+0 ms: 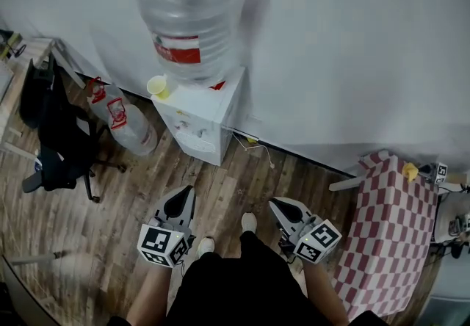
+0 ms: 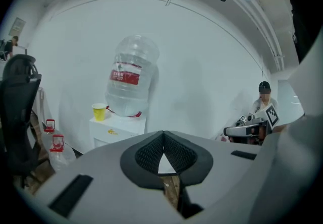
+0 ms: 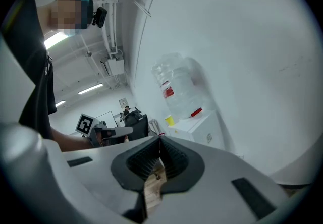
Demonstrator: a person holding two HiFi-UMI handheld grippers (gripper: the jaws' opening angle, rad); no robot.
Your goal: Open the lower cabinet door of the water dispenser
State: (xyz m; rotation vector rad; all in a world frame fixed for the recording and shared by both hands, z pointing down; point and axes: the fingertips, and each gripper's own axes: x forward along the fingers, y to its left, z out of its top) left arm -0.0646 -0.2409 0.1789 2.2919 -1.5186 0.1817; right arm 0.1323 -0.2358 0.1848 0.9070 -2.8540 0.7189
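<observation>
Black office chair (image 1: 62,145) on wood floor (image 1: 220,200), left; spare water jug (image 1: 125,122) beside it, by white wall (image 1: 352,45); yellow cup (image 1: 156,86); red-checked cloth (image 1: 385,229) over desk, right.

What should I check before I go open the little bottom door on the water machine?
1. Jaws open to grab: not ok; left gripper and right gripper are shut, empty.
2. Close to the water dispenser: not ok.
3. Way there: ok, only wooden floor lies between.
4. Handle on the lower door spotted: cannot tell.
5. Yellow cup upright on top: ok.
</observation>
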